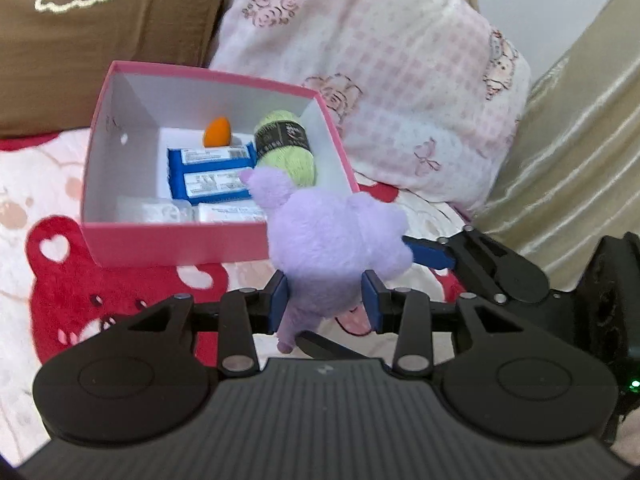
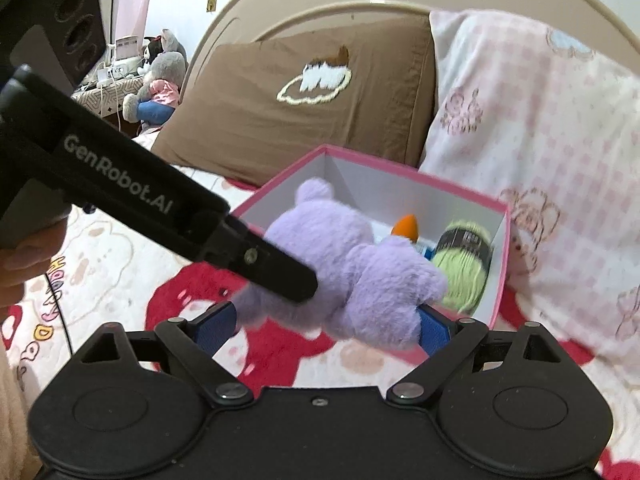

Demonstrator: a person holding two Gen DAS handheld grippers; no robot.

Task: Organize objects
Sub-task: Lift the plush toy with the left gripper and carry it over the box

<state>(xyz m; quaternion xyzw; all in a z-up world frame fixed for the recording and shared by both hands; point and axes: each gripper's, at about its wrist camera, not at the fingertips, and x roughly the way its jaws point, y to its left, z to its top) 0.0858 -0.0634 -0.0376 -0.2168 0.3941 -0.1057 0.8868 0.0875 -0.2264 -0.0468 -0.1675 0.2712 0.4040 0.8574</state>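
A purple plush toy [image 1: 332,240] hangs at the near right corner of a pink box [image 1: 176,244] on the bed. My left gripper [image 1: 325,304] is shut on the plush's lower body. My right gripper [image 2: 328,322] has its blue pads on both sides of the same plush [image 2: 360,280], wide apart; one of its fingers [image 1: 426,254] shows at the plush's right in the left wrist view. The box [image 2: 502,280] holds a green yarn ball [image 1: 286,146], an orange egg-shaped thing [image 1: 218,132], blue packets [image 1: 212,176] and white packets [image 1: 168,212].
A brown pillow [image 2: 304,108] and a pink checked pillow [image 2: 540,140] lean on the headboard behind the box. The bed has a red and white blanket [image 1: 52,184]. A gold curtain [image 1: 580,140] hangs at the right. A grey plush [image 2: 160,80] sits on a far table.
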